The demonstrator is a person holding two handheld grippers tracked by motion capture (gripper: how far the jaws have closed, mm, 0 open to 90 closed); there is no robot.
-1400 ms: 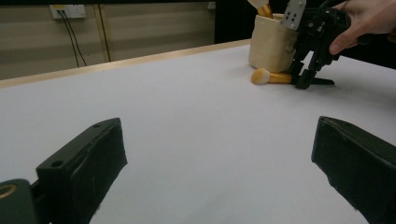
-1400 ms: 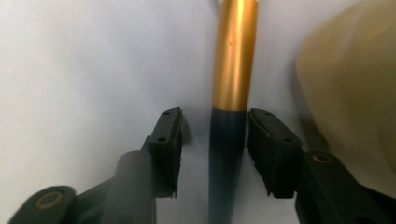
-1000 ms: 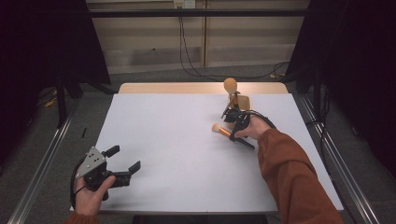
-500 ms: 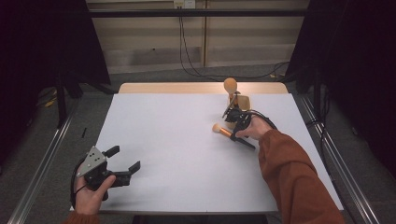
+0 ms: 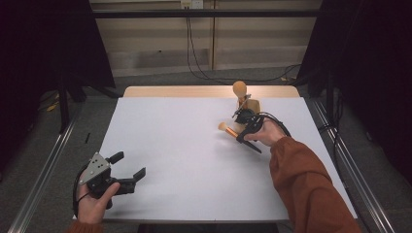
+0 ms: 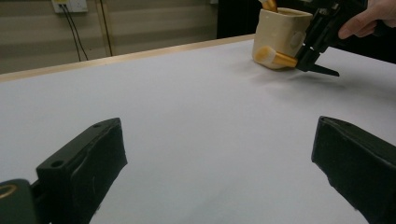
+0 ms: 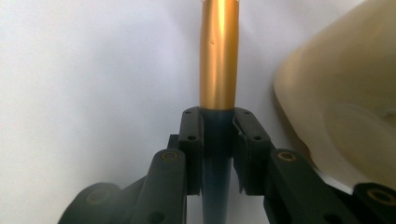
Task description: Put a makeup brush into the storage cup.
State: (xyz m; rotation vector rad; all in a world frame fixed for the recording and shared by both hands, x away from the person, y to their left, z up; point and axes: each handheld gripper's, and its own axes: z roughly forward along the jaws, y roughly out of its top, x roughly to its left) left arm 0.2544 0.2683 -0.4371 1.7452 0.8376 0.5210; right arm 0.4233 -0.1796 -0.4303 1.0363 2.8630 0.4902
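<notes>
Brush (image 5: pixel 227 129) (gold ferrule, dark handle) pinched in right gripper (image 5: pixel 246 127) jaws, held above table (image 5: pixel 184 145) just beside cup (image 5: pixel 252 106). Left gripper (image 5: pixel 127 171) near table's front-left corner, jaws spread, holding nothing.

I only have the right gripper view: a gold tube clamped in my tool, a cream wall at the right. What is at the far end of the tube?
Observer: A round beige bristle head. It is a makeup brush, and the right tool holds it roughly level.
Operator: And the cream wall?
Observer: That is a cream holder cup, upright, with another brush standing in it, head up.
Operator: Where is my other hand?
Observer: The left tool is at the near left corner of the table, jaws open and holding nothing.
</notes>
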